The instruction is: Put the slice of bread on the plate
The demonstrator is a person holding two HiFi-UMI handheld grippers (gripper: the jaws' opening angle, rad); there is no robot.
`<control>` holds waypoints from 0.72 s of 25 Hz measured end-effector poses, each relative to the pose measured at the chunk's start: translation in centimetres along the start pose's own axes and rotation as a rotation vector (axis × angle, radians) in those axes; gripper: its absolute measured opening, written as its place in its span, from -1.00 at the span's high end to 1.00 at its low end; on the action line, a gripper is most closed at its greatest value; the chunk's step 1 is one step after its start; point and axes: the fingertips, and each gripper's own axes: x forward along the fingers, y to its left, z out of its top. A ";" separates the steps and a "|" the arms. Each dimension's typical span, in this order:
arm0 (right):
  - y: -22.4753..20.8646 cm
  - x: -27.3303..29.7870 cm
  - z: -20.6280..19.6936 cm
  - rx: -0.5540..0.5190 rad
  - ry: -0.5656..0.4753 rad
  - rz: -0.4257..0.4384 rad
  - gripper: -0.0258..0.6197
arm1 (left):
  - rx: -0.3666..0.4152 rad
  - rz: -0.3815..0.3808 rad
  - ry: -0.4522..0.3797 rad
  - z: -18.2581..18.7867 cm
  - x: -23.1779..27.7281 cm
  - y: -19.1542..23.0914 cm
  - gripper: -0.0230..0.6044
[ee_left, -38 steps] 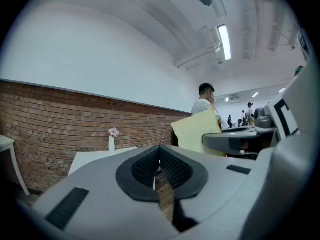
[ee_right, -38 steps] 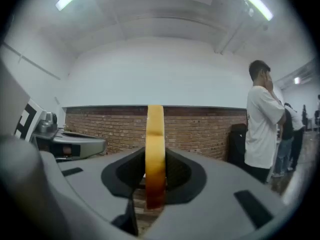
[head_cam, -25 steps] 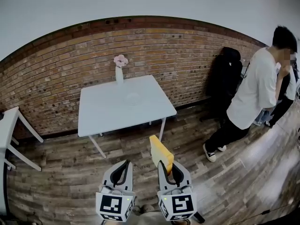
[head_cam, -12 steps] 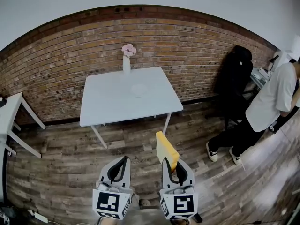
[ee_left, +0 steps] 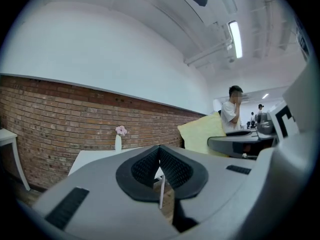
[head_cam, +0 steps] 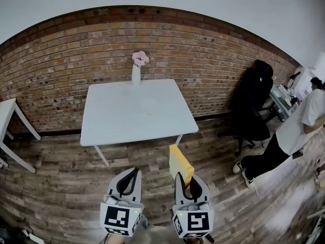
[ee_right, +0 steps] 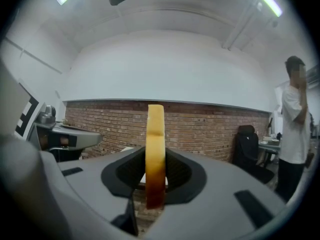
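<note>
A yellow slice of bread (head_cam: 180, 162) stands on edge between the pads of my right gripper (head_cam: 182, 176), which is shut on it. In the right gripper view the bread (ee_right: 155, 134) rises upright out of the right gripper (ee_right: 155, 170). My left gripper (head_cam: 135, 172) is beside it, shut with nothing in it; its pads meet in the left gripper view (ee_left: 160, 156), where the bread (ee_left: 202, 133) shows at the right. Ahead stands a white table (head_cam: 111, 126) with a pale plate (head_cam: 149, 105) near its middle. Both grippers are over the wooden floor, short of the table.
A white vase with a pink flower (head_cam: 136, 71) stands at the table's far edge, against the brick wall. A black office chair (head_cam: 252, 103) and a person in a white shirt (head_cam: 299, 131) are at the right. Another white table (head_cam: 7, 111) is at the left.
Both grippers have moved forward toward the table, with the bread still held in the right one. The person at the right has walked further off to the right.
</note>
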 end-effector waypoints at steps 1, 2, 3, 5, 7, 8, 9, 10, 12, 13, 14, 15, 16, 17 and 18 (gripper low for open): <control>0.1 0.9 0.2 -0.004 0.000 -0.003 0.62 | -0.003 -0.002 -0.001 0.2 0.7 0.7 0.90; 0.2 1.9 0.4 -0.007 0.000 -0.005 0.62 | -0.005 -0.004 -0.003 0.4 1.4 1.4 0.90; 0.2 2.8 0.6 -0.010 0.001 -0.007 0.63 | -0.006 -0.005 -0.006 0.5 2.1 2.1 0.90; 0.3 4.5 0.8 -0.015 0.004 -0.009 0.62 | -0.011 -0.010 -0.003 0.6 3.5 3.3 0.90; 0.5 6.0 0.6 -0.015 0.014 -0.013 0.62 | -0.012 -0.014 0.005 0.5 4.6 4.5 0.90; 0.6 6.7 0.5 -0.014 0.021 -0.016 0.63 | -0.015 -0.017 0.007 0.4 5.1 5.0 0.90; 0.7 7.4 0.4 -0.013 0.026 -0.019 0.62 | -0.018 -0.019 0.008 0.4 5.6 5.6 0.90; 0.8 8.2 0.5 -0.013 0.029 -0.023 0.62 | -0.019 -0.022 0.007 0.5 6.1 6.2 0.90; 0.9 9.7 0.7 -0.014 0.030 -0.031 0.62 | -0.021 -0.027 0.006 0.7 7.0 7.4 0.90; 1.0 10.3 0.7 -0.011 0.031 -0.037 0.62 | -0.021 -0.030 0.008 0.7 7.4 7.9 0.90; 1.1 10.8 0.6 -0.007 0.035 -0.045 0.62 | -0.020 -0.034 0.011 0.6 7.7 8.4 0.90; 1.2 11.2 0.6 -0.002 0.038 -0.053 0.62 | -0.019 -0.039 0.015 0.5 7.9 8.8 0.90; 1.3 11.6 0.5 0.002 0.041 -0.060 0.62 | -0.019 -0.044 0.020 0.3 8.1 9.2 0.90; 1.4 11.9 0.5 0.004 0.044 -0.066 0.62 | -0.019 -0.048 0.026 0.2 8.3 9.6 0.90; 1.5 12.2 0.6 0.006 0.048 -0.071 0.62 | -0.022 -0.052 0.031 0.1 8.5 10.0 0.90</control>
